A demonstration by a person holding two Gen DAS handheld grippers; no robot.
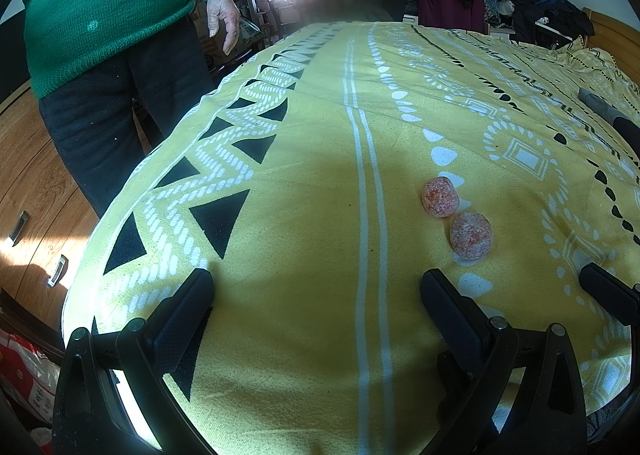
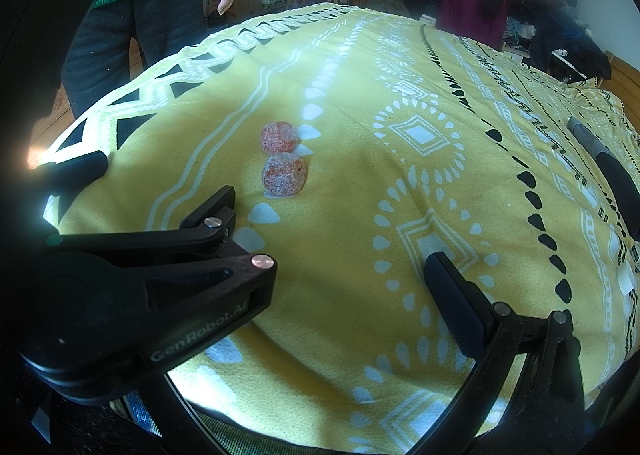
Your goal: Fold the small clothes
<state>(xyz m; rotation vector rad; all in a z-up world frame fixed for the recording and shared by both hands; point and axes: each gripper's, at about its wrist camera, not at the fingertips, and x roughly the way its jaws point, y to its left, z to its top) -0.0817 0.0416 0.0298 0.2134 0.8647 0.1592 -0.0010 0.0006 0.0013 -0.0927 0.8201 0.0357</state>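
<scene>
Both claws hover low over a bed spread with a yellow patterned blanket (image 1: 304,215), and neither grips anything. The left claw (image 1: 316,287) has its fingers spread wide; the right claw (image 2: 332,227) is spread wide too. Two rolled orange-and-white socks (small balls, touching each other) sit just ahead of both: the nearer sock ball (image 1: 471,235) lies ahead and right of the left claw, the farther sock ball (image 1: 439,197) beyond it. A person in a green sweater (image 1: 112,7) stands at the bed's far left edge.
</scene>
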